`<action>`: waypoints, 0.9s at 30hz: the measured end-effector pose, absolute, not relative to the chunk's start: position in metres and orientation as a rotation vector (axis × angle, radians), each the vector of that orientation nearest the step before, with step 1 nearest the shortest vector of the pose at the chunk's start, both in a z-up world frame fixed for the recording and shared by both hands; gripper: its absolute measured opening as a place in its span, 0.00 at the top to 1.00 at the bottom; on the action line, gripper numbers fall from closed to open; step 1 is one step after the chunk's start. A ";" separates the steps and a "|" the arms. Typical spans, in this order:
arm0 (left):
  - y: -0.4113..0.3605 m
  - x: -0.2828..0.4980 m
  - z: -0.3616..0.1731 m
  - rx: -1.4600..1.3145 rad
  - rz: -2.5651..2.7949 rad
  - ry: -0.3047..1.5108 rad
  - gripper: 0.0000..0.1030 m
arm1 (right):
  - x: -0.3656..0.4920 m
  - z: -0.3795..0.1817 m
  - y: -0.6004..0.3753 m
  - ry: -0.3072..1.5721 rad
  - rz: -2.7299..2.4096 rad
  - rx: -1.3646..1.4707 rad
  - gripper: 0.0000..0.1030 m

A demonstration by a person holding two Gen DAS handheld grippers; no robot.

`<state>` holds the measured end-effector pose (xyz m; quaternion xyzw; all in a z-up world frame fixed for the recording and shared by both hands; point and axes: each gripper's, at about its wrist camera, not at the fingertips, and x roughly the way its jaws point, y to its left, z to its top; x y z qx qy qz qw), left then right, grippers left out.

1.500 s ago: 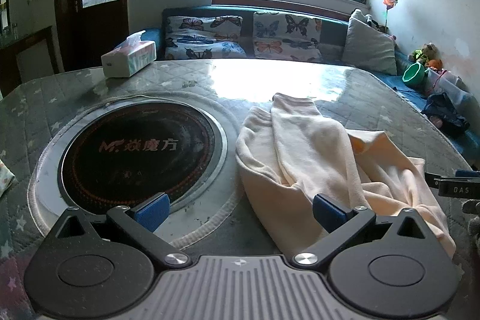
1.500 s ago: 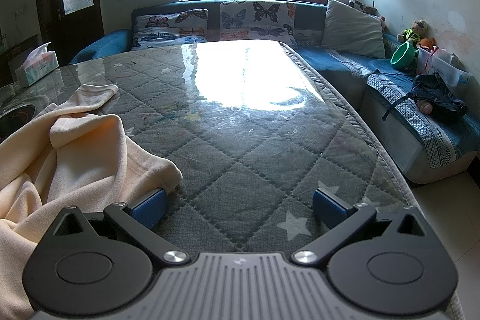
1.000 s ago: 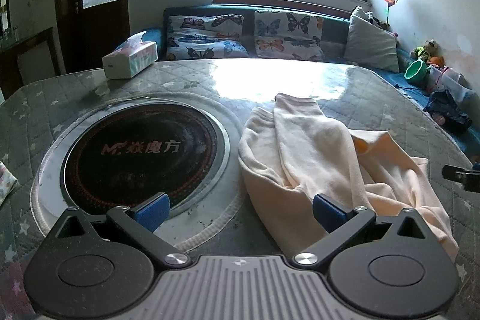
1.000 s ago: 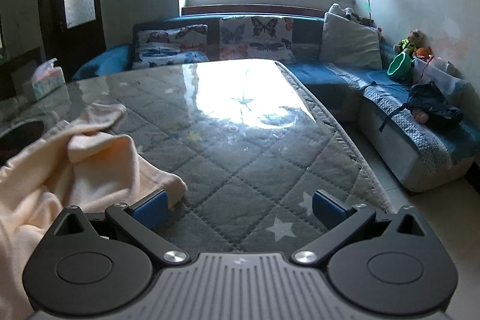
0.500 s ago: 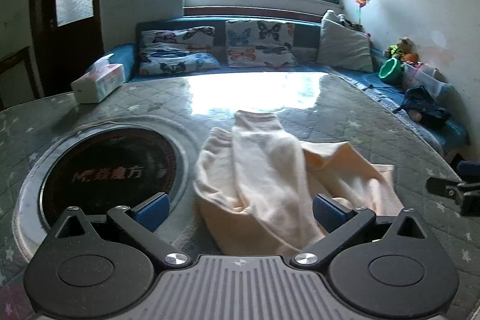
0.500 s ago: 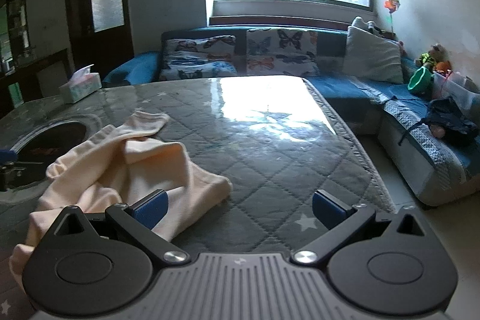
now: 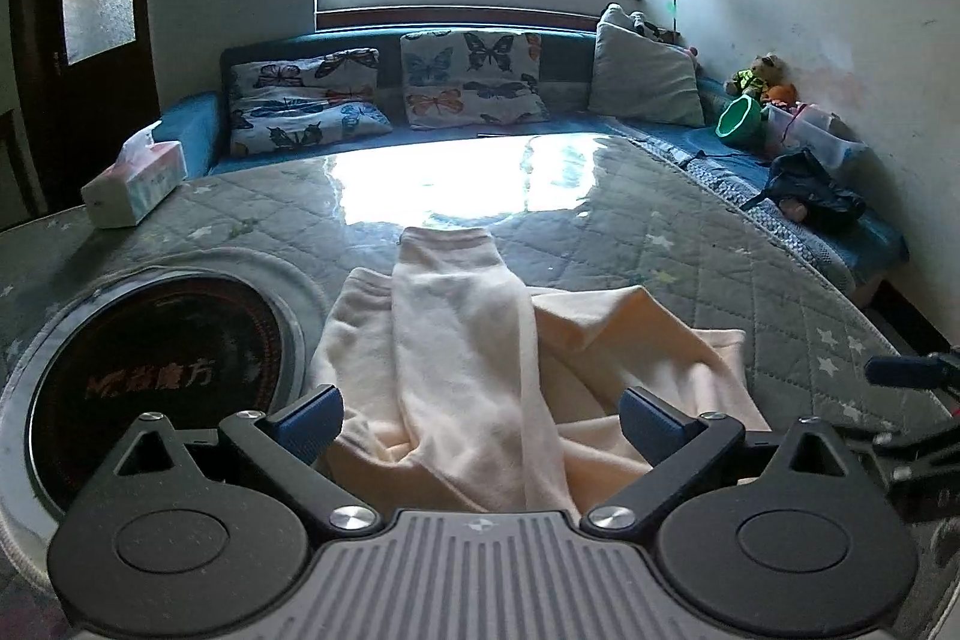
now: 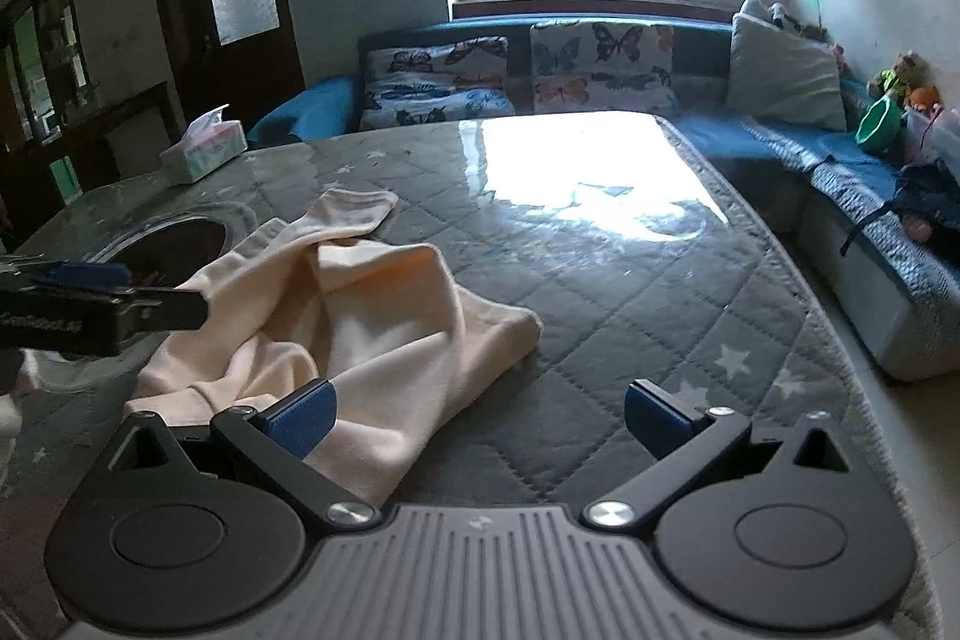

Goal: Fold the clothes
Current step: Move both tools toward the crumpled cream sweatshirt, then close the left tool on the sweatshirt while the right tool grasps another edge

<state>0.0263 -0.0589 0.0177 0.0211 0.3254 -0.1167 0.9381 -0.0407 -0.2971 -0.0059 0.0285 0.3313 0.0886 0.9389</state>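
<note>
A cream garment (image 7: 480,358) lies crumpled on the quilted table cover (image 7: 660,244), one sleeve or leg stretched away toward the window. My left gripper (image 7: 480,415) hovers open over its near edge, fabric showing between the blue pads. In the right wrist view the same garment (image 8: 372,328) lies left of centre. My right gripper (image 8: 477,415) is open above the garment's right hem, its left pad (image 8: 303,415) over cloth and its right pad over bare cover. The left gripper (image 8: 90,301) shows at the left edge of that view. Nothing is held.
A round black induction hob (image 7: 162,376) is set into the table at left. A tissue box (image 7: 135,187) stands at the far left corner. A blue sofa (image 7: 690,136) with butterfly cushions wraps the far and right sides. The table's right edge (image 8: 852,370) drops to the floor.
Both grippers have pulled back and swung toward the garment, which now sits centred under the left gripper and further into the right view. The garment has not moved.
</note>
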 end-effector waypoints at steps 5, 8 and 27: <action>-0.067 0.036 0.017 0.075 -0.240 0.667 0.13 | -0.041 -0.006 -0.292 0.678 0.183 0.038 0.00; -0.070 0.044 0.016 0.077 -0.246 0.677 0.16 | -0.041 -0.006 -0.292 0.680 0.175 0.033 0.00; -0.074 0.078 0.002 0.088 -0.332 0.755 0.83 | -0.030 -0.006 -0.288 0.693 0.188 0.006 0.09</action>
